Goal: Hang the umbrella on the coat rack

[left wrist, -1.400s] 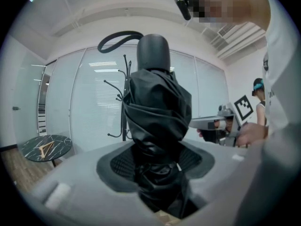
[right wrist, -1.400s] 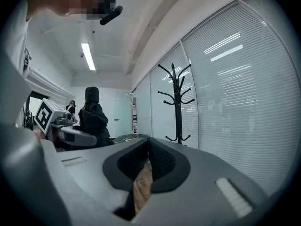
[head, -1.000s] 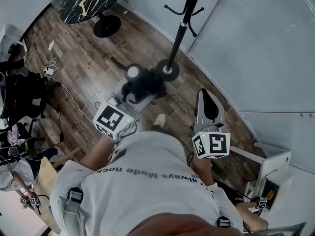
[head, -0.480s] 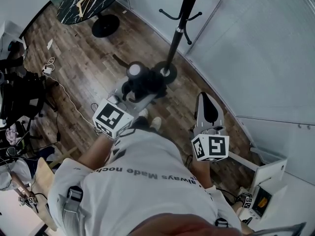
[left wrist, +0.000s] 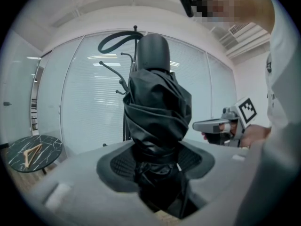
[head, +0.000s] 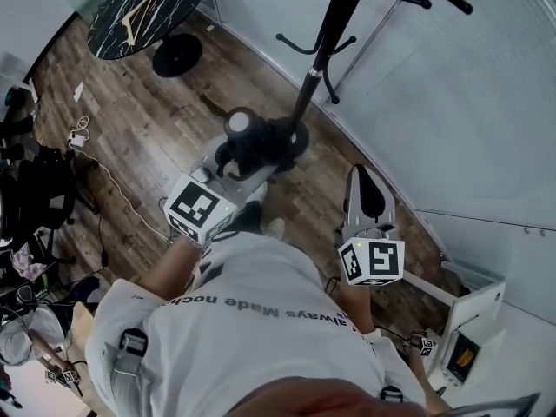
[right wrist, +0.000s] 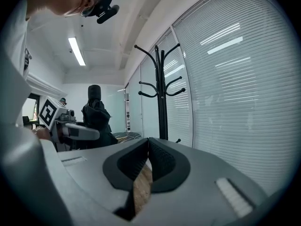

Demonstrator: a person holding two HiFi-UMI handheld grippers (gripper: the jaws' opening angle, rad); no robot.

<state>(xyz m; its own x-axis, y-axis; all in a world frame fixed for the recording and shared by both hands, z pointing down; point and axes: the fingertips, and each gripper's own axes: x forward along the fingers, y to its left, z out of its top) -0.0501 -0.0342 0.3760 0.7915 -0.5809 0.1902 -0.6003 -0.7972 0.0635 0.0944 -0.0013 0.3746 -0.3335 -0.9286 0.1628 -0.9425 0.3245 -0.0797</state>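
A folded black umbrella (head: 247,146) stands upright between the jaws of my left gripper (head: 241,162), which is shut on its wrapped fabric. In the left gripper view the umbrella (left wrist: 157,121) fills the middle, its handle end up and a strap loop (left wrist: 117,39) at the top. The black coat rack (head: 326,50) rises just beyond it, its round base (head: 294,135) on the floor close to the umbrella. Its hooks (right wrist: 162,86) show in the right gripper view. My right gripper (head: 368,194) hangs to the right, shut with nothing between its jaws (right wrist: 147,144).
A glass wall with blinds (head: 452,102) runs behind the rack. A round black marble table (head: 143,3) stands at the far left on the wooden floor. Cables (head: 113,170) and dark clutter (head: 26,189) lie along the left. A white unit (head: 473,320) sits at the lower right.
Both grippers and the person have moved toward the coat rack. More of its hooks now show at the top of the head view. The umbrella stays in the left gripper.
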